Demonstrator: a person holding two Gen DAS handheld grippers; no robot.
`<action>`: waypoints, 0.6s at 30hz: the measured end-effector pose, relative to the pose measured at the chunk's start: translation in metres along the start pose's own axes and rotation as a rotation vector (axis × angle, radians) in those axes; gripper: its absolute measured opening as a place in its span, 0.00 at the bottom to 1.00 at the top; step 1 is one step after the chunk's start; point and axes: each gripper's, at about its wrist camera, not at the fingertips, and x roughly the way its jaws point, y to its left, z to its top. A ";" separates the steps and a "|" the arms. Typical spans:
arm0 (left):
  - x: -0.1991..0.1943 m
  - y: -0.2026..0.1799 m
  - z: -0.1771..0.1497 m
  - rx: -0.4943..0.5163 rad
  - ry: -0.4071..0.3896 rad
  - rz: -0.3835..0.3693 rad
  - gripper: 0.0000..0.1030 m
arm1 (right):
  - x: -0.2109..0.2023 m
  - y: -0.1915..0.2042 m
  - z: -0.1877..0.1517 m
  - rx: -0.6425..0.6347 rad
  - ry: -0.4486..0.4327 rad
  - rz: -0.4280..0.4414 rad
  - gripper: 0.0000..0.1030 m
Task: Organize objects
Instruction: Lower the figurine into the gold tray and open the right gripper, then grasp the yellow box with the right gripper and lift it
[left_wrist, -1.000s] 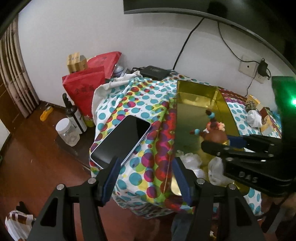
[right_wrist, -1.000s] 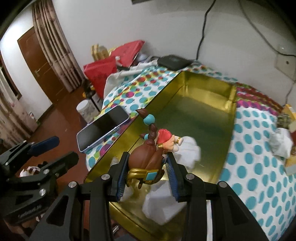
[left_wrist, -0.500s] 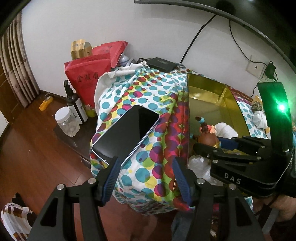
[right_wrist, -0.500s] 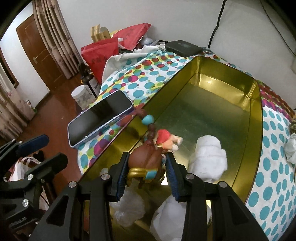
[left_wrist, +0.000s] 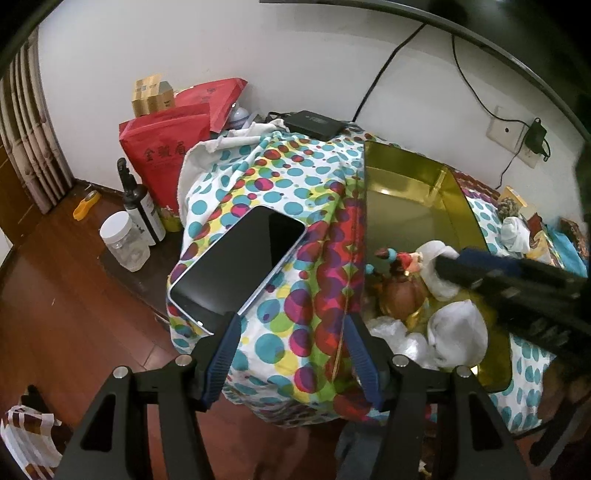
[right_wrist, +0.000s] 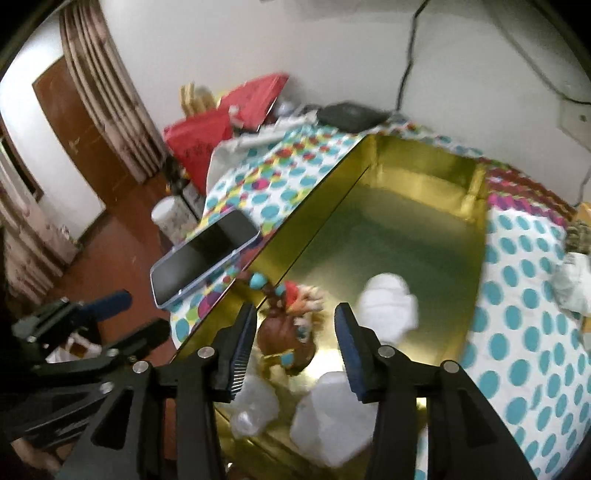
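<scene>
A gold tin (left_wrist: 406, 162) (right_wrist: 424, 155) stands open on a dotted cloth. A small brown figurine with a red cap and blue beads (left_wrist: 400, 291) (right_wrist: 286, 332) lies in its near end beside white wrapped bundles (left_wrist: 458, 332) (right_wrist: 388, 302). My right gripper (right_wrist: 295, 317) hovers just over the figurine, its jaws opening, and the pads stand clear of it on both sides. A black phone (left_wrist: 240, 266) (right_wrist: 207, 258) lies on the cloth left of the tin. My left gripper (left_wrist: 293, 325) is open and empty above the cloth's front edge, its left finger by the phone's near corner.
Red bags (left_wrist: 166, 147), a dark bottle (left_wrist: 140, 206) and a clear jar (left_wrist: 123, 240) stand left of the table on a low shelf. A black box (left_wrist: 314, 123) sits at the back with a cable up the wall. Small items (left_wrist: 517, 229) lie right of the tin.
The right gripper carried the figurine down to the tin's near end and its jaws have spread off it. The left gripper stayed open, and its view shifted a little toward the phone.
</scene>
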 end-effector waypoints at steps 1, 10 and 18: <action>0.000 -0.003 0.000 0.004 0.000 -0.004 0.58 | -0.010 -0.006 0.000 0.017 -0.025 -0.008 0.43; -0.003 -0.041 0.003 0.084 -0.008 -0.053 0.58 | -0.082 -0.090 -0.027 0.174 -0.188 -0.247 0.48; -0.008 -0.092 0.009 0.179 -0.022 -0.101 0.58 | -0.108 -0.184 -0.064 0.374 -0.199 -0.407 0.48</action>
